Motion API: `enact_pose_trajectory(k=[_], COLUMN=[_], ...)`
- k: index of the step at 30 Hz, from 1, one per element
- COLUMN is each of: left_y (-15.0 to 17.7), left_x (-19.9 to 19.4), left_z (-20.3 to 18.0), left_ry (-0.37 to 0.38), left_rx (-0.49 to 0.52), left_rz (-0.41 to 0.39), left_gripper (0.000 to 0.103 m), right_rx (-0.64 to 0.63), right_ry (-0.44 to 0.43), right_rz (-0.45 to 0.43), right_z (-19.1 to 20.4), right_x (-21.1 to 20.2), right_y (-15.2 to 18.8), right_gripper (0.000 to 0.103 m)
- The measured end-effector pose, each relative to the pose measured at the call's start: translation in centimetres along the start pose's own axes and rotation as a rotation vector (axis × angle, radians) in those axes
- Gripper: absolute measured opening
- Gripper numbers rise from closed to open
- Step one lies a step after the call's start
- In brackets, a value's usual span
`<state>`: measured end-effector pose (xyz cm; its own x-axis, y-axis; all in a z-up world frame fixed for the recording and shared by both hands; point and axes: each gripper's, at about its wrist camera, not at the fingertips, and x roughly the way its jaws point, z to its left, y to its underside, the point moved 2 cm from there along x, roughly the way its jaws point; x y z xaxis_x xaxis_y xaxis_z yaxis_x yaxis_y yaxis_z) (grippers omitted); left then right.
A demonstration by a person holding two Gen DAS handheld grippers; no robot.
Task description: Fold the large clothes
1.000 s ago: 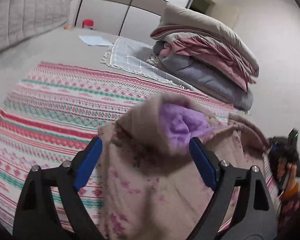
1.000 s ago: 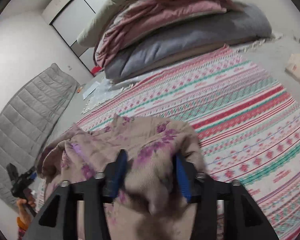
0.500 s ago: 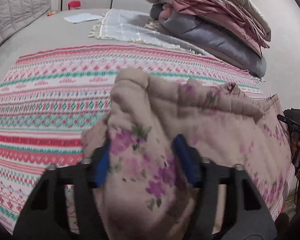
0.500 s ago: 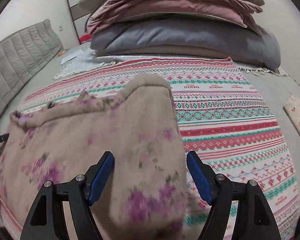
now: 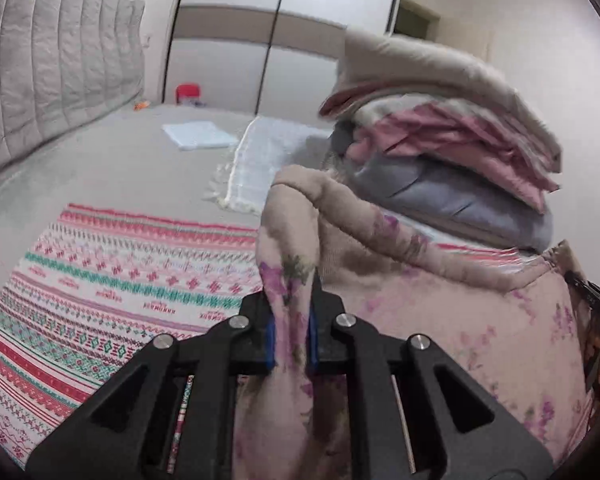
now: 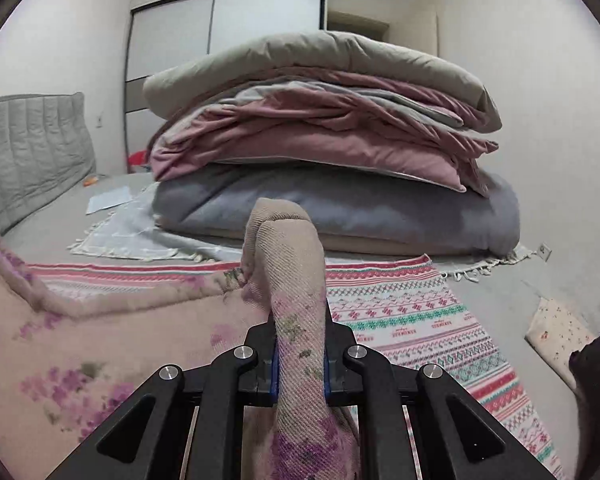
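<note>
A large beige garment with purple flowers [image 5: 440, 320] hangs stretched between my two grippers, lifted above a striped patterned mat [image 5: 112, 280]. My left gripper [image 5: 290, 332] is shut on one bunched corner of it, which sticks up between the blue pads. My right gripper [image 6: 300, 364] is shut on the other corner of the garment [image 6: 100, 344], whose folded edge rises past the fingertips. The cloth spreads rightward in the left wrist view and leftward in the right wrist view.
A tall stack of folded quilts [image 6: 324, 140] lies beyond the mat [image 6: 412, 320]. A pale fringed cloth [image 5: 260, 160] and a light blue folded sheet [image 5: 198, 134] lie on the grey floor. A padded grey headboard [image 5: 52, 92] stands left. A small floral cloth [image 6: 560, 332] lies right.
Both grippers have closed on the garment's corners and raised them. The views have tilted up from the mat toward the quilts and wardrobe, and the cloth now hangs taut between them.
</note>
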<state>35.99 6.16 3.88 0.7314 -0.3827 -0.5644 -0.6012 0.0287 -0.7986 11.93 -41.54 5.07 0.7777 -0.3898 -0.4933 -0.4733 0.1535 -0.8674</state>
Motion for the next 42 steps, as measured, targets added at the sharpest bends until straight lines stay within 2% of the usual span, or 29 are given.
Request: enact_pose_trajectory(k=[2, 5, 7, 9, 11, 13, 14, 15, 16, 17, 18, 21, 23, 25, 26, 27, 29, 31, 34, 35, 37, 39, 41, 42], left_y=[1.6, 5.3, 6.2, 5.7, 5.2, 4.4, 3.9, 3.6, 3.3, 2.8, 2.6, 2.8, 3.6, 4.5, 4.9, 5.1, 5.0, 4.8, 5.4, 5.6, 5.8, 5.6, 5.5, 5.5], left_x=[3.6, 8.8, 10.1, 9.7, 8.8, 6.9, 5.4, 4.5, 3.6, 2.8, 2.4, 2.7, 4.2, 6.5, 7.7, 8.8, 9.8, 9.9, 9.0, 8.5, 6.8, 4.6, 1.9, 0.6], left_z=[0.5, 1.6, 2.1, 1.7, 1.2, 0.6, -0.2, -0.8, -1.7, -2.8, -4.2, -8.4, -10.4, -10.5, -9.7, -8.3, -5.0, -1.0, 3.7, 4.9, 5.9, 5.9, 5.1, 4.6], left_ry=[-0.054, -0.136, -0.163, -0.185, -0.207, -0.222, -0.215, -0.205, -0.184, -0.149, -0.110, -0.009, 0.047, 0.079, 0.071, 0.048, -0.012, -0.113, -0.184, -0.207, -0.184, -0.183, -0.185, -0.173], left_rx=[0.003, 0.005, -0.022, 0.001, 0.033, 0.059, 0.075, 0.084, 0.094, 0.108, 0.127, 0.204, 0.234, 0.207, 0.175, 0.136, 0.075, 0.044, -0.040, -0.074, -0.130, -0.133, -0.118, -0.121], left_rz=[0.095, 0.277, 0.331, 0.337, 0.325, 0.277, 0.232, 0.204, 0.172, 0.146, 0.137, 0.165, 0.213, 0.293, 0.335, 0.369, 0.377, 0.370, 0.386, 0.393, 0.374, 0.333, 0.289, 0.265], left_gripper=[0.014, 0.015, 0.016, 0.019, 0.027, 0.030, 0.037, 0.041, 0.052, 0.057, 0.058, 0.060, 0.062, 0.062, 0.061, 0.061, 0.062, 0.062, 0.061, 0.061, 0.062, 0.065, 0.085, 0.089], right_rx=[-0.006, -0.067, -0.090, -0.108, -0.131, -0.145, -0.150, -0.152, -0.146, -0.137, -0.125, -0.139, -0.188, -0.221, -0.245, -0.261, -0.225, -0.133, -0.008, 0.024, 0.094, 0.192, 0.183, 0.158], right_ry=[0.010, 0.050, 0.074, 0.098, 0.116, 0.133, 0.152, 0.165, 0.159, 0.142, 0.107, -0.015, -0.153, -0.261, -0.282, -0.265, -0.241, -0.214, -0.042, -0.014, 0.086, 0.052, 0.050, 0.049], right_rz=[0.064, 0.263, 0.374, 0.398, 0.381, 0.346, 0.317, 0.278, 0.239, 0.209, 0.176, 0.166, 0.216, 0.284, 0.324, 0.349, 0.413, 0.431, 0.430, 0.439, 0.475, 0.455, 0.416, 0.388], right_z=[0.3, 2.0, 2.6, 2.8, 3.0, 3.1, 3.1, 3.2, 3.4, 3.5, 4.2, 7.9, 12.0, 15.0, 16.5, 16.9, 15.5, 12.3, 3.7, 1.6, -2.5, -5.5, -5.9, -5.6], right_x=[2.8, 8.7, 11.5, 12.0, 11.3, 10.2, 9.1, 7.9, 6.8, 5.8, 4.5, 3.0, 2.9, 3.8, 4.8, 5.8, 8.0, 9.3, 11.3, 11.7, 12.0, 10.5, 8.6, 7.6], right_y=[0.4, 3.5, 5.9, 6.3, 5.8, 5.0, 4.6, 4.0, 3.5, 3.1, 2.4, 1.0, 1.2, 2.0, 2.9, 3.6, 4.4, 4.6, 4.4, 4.6, 5.3, 5.5, 5.2, 4.8], right_gripper=[0.014, 0.014, 0.016, 0.018, 0.020, 0.033, 0.038, 0.049, 0.055, 0.057, 0.059, 0.060, 0.060, 0.060, 0.060, 0.060, 0.060, 0.060, 0.060, 0.060, 0.060, 0.060, 0.060, 0.060])
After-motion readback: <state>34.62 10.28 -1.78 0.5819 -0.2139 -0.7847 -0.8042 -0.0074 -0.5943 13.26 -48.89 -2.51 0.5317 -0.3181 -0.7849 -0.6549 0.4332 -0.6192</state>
